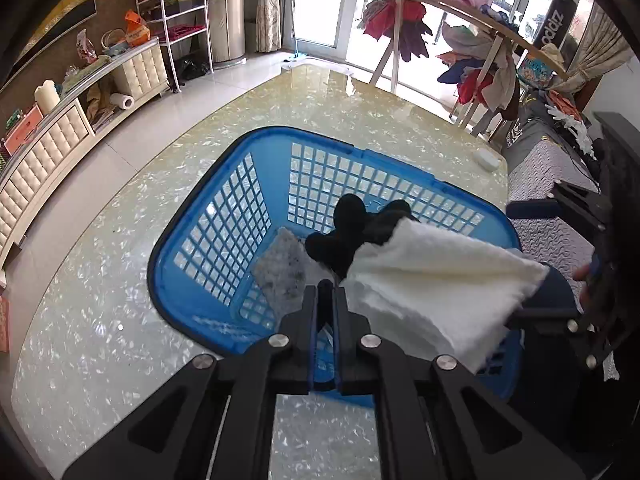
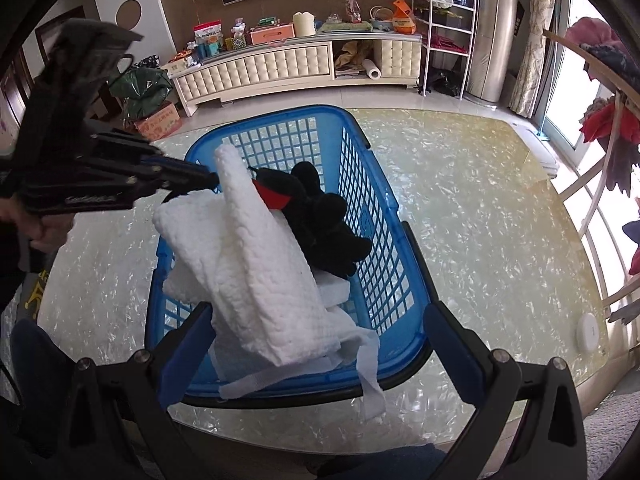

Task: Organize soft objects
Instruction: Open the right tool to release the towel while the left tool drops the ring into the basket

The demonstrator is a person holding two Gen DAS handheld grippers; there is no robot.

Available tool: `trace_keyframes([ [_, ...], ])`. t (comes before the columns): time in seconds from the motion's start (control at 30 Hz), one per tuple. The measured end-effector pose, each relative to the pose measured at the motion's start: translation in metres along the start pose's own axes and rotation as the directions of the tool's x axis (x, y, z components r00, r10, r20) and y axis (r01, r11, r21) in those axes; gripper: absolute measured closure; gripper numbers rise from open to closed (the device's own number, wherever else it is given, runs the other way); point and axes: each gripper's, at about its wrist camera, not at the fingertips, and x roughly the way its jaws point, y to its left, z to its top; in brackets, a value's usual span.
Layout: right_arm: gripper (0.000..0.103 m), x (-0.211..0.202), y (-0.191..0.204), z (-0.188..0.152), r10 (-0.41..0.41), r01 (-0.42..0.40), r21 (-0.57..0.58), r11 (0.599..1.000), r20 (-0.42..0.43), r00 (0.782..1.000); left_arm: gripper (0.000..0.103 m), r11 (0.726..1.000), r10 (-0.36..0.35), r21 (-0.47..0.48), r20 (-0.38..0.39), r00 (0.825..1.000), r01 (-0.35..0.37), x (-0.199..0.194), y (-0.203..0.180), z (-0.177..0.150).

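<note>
Two soft items, a white quilted cloth (image 2: 256, 264) and a black plush toy (image 2: 320, 216), fill the blue plastic lattice basket (image 2: 360, 184), the left gripper (image 1: 325, 286) nearly closed on nothing, the right gripper (image 2: 320, 320) spread wide.

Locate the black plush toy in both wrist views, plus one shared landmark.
Left wrist: black plush toy sits centre frame, inside the blue basket, partly under the white cloth, just beyond the left tongs.
Right wrist: black plush toy lies centre, slightly right, against the basket's right wall, beside the white cloth.
Shared landmark: the blue basket.
</note>
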Motion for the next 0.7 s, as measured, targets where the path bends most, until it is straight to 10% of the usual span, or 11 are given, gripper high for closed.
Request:
trace_keyframes([
  [0.4, 0.0, -0.006, -0.004, -0.003, 0.011, -0.011, 0.022, 1.0, 0.0, 1.0, 0.094, 0.998, 0.049, 0.044, -0.033, 0.998, -0.048, 0.024, -0.008, 0.001],
  [0.7, 0.0, -0.008, -0.005, -0.002, 0.006, -0.006, 0.023, 1.0, -0.003, 1.0, 0.044, 0.99, 0.115, 0.079, -0.004, 0.993, -0.114, 0.007, -0.008, -0.004],
])
